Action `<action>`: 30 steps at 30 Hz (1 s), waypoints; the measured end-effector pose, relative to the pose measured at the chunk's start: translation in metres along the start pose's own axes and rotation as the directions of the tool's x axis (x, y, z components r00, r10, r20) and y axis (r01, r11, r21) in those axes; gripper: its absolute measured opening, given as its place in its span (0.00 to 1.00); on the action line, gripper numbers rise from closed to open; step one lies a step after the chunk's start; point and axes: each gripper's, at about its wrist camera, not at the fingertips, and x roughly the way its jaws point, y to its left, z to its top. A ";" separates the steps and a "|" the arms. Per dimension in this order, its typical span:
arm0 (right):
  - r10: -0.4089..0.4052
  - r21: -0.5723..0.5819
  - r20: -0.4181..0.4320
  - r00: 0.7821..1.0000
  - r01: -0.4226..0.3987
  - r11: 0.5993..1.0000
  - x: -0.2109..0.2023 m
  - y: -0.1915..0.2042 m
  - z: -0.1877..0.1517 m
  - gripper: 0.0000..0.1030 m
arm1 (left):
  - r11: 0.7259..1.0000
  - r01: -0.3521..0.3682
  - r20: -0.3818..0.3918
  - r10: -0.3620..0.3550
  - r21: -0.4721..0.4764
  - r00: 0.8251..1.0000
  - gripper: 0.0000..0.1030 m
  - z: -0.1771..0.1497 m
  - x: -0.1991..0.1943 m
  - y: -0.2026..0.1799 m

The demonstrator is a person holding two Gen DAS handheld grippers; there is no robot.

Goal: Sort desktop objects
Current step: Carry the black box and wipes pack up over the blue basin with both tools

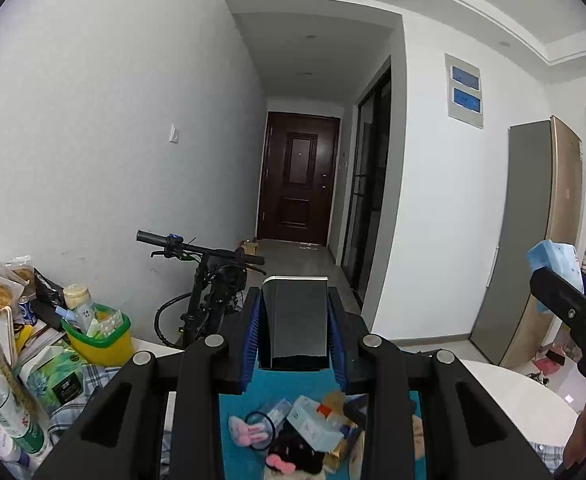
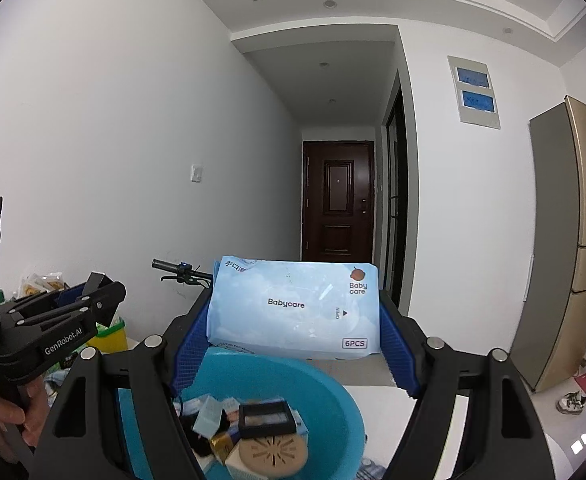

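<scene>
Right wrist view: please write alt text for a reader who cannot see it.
The right gripper holds a pale blue Babycare wipes pack between its blue padded fingers, above a round blue plastic basin of small items. Behind is a white hallway with a dark brown door.

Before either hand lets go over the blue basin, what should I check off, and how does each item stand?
1. Left gripper grips the black box: ok, blue fingers press both sides.
2. Right gripper grips the Babycare wipes pack: ok.
3. Blue basin lies below the wipes pack: ok.
4. Basin has room: not ok, already piled with small items.
5. Grippers are apart from each other: ok.
6. Which container suits the black box, basin or yellow bin: cannot tell.
</scene>
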 end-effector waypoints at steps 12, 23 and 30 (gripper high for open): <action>0.020 0.017 0.002 1.000 -0.020 1.000 0.050 0.000 0.015 0.72 | 1.000 -0.028 0.028 0.027 0.014 0.999 0.32 0.012 0.042 -0.001; 0.025 0.062 -0.038 0.999 -0.023 0.998 0.074 -0.011 0.005 0.72 | 1.000 -0.019 -0.052 0.019 -0.002 0.998 0.32 0.001 0.070 0.008; 0.024 0.054 -0.051 0.998 -0.022 0.998 0.079 -0.017 0.009 0.72 | 0.997 -0.062 -0.190 0.069 0.045 0.979 0.31 -0.006 0.093 0.005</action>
